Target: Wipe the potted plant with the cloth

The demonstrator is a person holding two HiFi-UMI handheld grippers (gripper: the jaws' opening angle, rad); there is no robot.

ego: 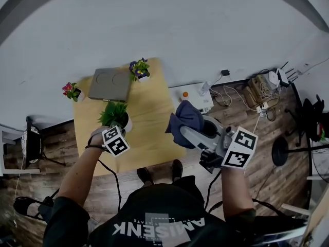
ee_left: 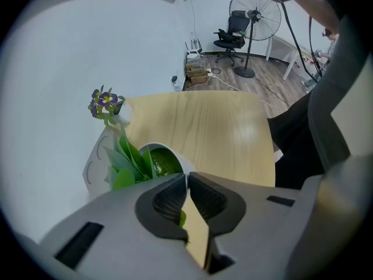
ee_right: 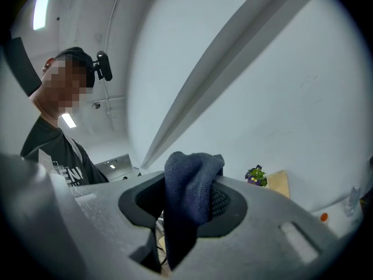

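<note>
The potted plant [ego: 114, 114], green leaves in a white pot, stands at the left of the light wooden table [ego: 151, 112]. My left gripper [ee_left: 186, 178] points steeply down right above the pot's near rim [ee_left: 175, 159]. Its tips meet, and a sliver of green leaf [ee_left: 182, 217] shows in the narrow gap behind them. In the head view its marker cube [ego: 115, 141] hides the jaws. My right gripper [ee_right: 192, 177] hangs to the right, over the table's right edge, shut on a bunched dark blue cloth [ee_right: 187, 188]. The cloth [ego: 186, 118] droops from the jaws.
A grey board [ego: 109, 84] lies at the table's far end, with a purple-flower pot [ego: 139, 69] beside it and a pink-flower pot [ego: 72, 91] at the left corner. A white box [ego: 195, 98], cables [ego: 257, 94] and a stool [ego: 32, 143] sit on the wooden floor.
</note>
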